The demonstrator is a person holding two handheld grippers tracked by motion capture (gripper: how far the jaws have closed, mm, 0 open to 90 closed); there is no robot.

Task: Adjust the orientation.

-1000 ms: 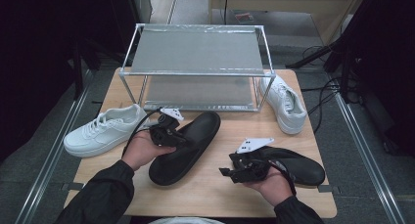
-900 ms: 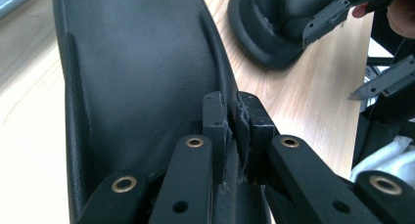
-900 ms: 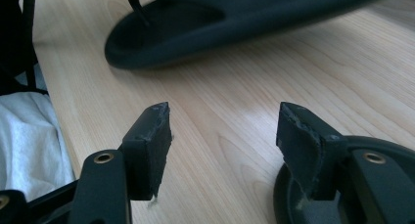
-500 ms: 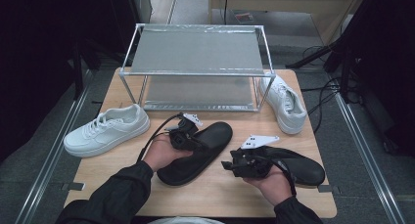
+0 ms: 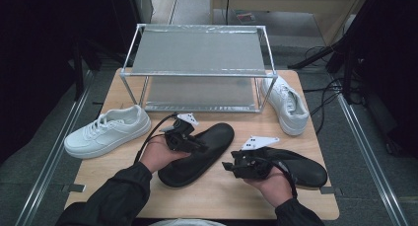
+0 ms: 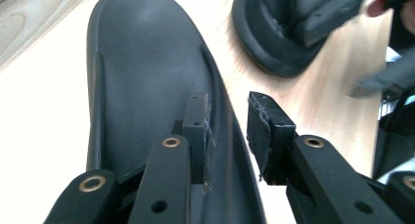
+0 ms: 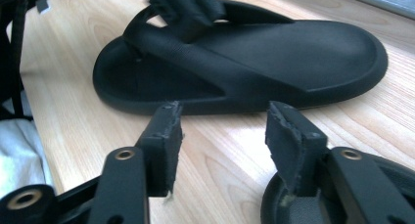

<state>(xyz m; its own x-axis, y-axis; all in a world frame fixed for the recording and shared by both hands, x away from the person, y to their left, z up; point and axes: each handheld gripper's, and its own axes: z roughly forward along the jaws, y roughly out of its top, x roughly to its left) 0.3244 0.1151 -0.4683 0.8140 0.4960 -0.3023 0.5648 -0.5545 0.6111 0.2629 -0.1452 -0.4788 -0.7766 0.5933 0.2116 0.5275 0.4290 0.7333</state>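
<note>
Two black slippers lie on the wooden table (image 5: 222, 199). The left slipper (image 5: 209, 152) (image 6: 142, 87) (image 7: 274, 53) points toward the rack. My left gripper (image 5: 197, 143) (image 6: 227, 121) straddles its side rim, one jaw inside and one outside. Its jaws have just been opening, and the pads stand clear of the rim. My right gripper (image 5: 229, 166) (image 7: 222, 131) hovers at the toe end of the right slipper (image 5: 300, 169) (image 6: 274, 38) (image 7: 276, 207). Its jaws have just been closing a little but stay open, with bare wood between them.
A white sneaker (image 5: 108, 132) lies at the table's left edge and another (image 5: 286, 105) at the right beside the metal two-shelf rack (image 5: 197, 56) at the back. Dark floor, rails and cables surround the table.
The left gripper slid right along the left slipper, which shifted slightly toward the right one, and its jaws have parted. The right hand has stayed put.
</note>
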